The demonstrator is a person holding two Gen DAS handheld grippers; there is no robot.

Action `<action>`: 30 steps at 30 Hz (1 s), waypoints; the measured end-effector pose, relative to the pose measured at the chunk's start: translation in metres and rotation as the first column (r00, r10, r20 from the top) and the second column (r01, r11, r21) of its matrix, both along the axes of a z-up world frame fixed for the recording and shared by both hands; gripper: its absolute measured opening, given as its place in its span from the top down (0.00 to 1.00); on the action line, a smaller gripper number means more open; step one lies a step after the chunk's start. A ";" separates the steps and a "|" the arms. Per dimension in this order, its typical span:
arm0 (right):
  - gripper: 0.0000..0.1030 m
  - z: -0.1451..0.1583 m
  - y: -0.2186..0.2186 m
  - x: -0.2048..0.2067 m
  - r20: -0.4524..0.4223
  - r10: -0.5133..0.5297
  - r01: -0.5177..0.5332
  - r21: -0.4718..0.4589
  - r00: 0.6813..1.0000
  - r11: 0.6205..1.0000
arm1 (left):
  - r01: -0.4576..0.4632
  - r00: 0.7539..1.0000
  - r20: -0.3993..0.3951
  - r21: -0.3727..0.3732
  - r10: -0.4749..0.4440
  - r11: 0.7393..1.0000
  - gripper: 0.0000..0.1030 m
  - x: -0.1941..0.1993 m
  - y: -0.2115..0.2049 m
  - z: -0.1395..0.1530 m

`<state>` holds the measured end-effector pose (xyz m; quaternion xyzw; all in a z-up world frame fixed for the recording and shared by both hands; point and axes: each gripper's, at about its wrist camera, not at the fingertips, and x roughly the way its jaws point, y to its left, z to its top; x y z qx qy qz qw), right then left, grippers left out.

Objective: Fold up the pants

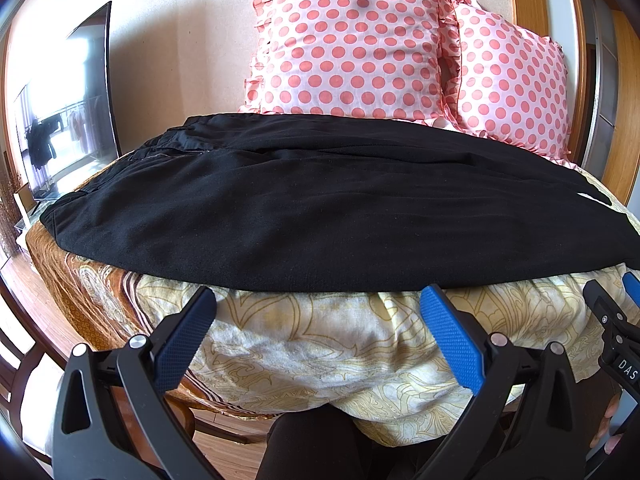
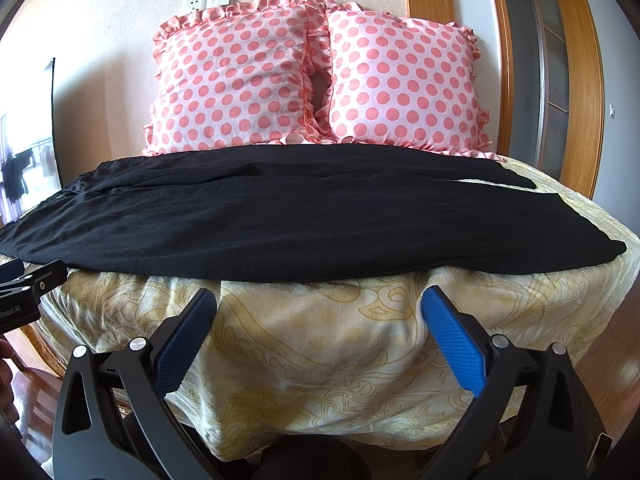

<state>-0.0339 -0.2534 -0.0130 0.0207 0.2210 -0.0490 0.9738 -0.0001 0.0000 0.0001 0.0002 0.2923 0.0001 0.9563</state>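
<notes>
Black pants (image 1: 320, 208) lie spread flat across the bed (image 2: 320, 344) just before the spotted pillows (image 2: 312, 80); left gripper (image 1: 316, 320) and right gripper (image 2: 320, 320), jaws wide and empty, should each pinch the near hem squarely before lifting evenly.

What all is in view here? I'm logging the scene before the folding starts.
pants: one, black, laid flat across the bed, waistband to the left
pillows: two, pink with coral dots, against the wall behind the pants
bedspread: one, cream and gold pattern, draped over the bed edge
screen: one, dark, far left
wall outlet: one, white, above the pillows
left claw: one, black with blue pads, open, before the bed edge
right claw: one, same colours, open, before the bed edge
</notes>
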 end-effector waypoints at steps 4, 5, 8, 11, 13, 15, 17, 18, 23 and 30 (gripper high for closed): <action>0.01 0.000 0.000 0.000 0.000 0.000 0.000 0.000 1.000 1.000 | 0.000 1.000 0.000 0.000 0.000 1.000 0.02 0.000 0.000 0.000; 0.01 0.000 0.000 0.000 0.000 0.000 0.000 0.000 1.000 1.000 | 0.000 1.000 0.000 0.000 0.000 1.000 0.02 0.000 0.000 0.000; 0.01 0.000 0.000 0.000 0.000 0.000 0.000 0.000 1.000 1.000 | 0.000 1.000 0.000 0.000 0.000 1.000 0.02 0.000 0.000 0.000; 0.01 0.000 0.000 0.000 -0.001 -0.001 0.001 0.000 1.000 1.000 | 0.000 1.000 0.000 0.000 0.000 1.000 0.02 0.000 0.000 0.000; 0.01 0.000 -0.001 0.000 -0.001 0.000 0.000 0.000 1.000 1.000 | 0.000 1.000 0.000 0.000 0.000 1.000 0.02 0.000 0.000 0.000; 0.01 0.001 -0.001 0.000 -0.001 0.000 0.000 0.000 1.000 1.000 | 0.000 1.000 0.001 0.000 0.000 1.000 0.02 0.000 0.000 0.000; 0.01 0.001 -0.001 0.001 -0.001 -0.001 0.001 0.000 1.000 1.000 | 0.000 1.000 0.001 0.000 0.000 1.000 0.02 0.000 0.000 0.000; 0.01 0.001 -0.001 0.001 -0.001 0.000 0.000 0.000 1.000 1.000 | 0.000 1.000 0.000 0.000 0.000 1.000 0.02 0.000 0.000 0.000; 0.01 0.001 -0.001 0.001 -0.003 0.000 0.000 0.000 1.000 1.000 | 0.000 1.000 0.001 0.000 0.000 1.000 0.02 0.000 0.000 0.000; 0.01 0.008 -0.006 0.002 -0.063 0.032 -0.032 0.010 0.998 0.999 | 0.022 1.000 -0.013 0.005 -0.022 1.000 0.02 0.002 0.002 0.001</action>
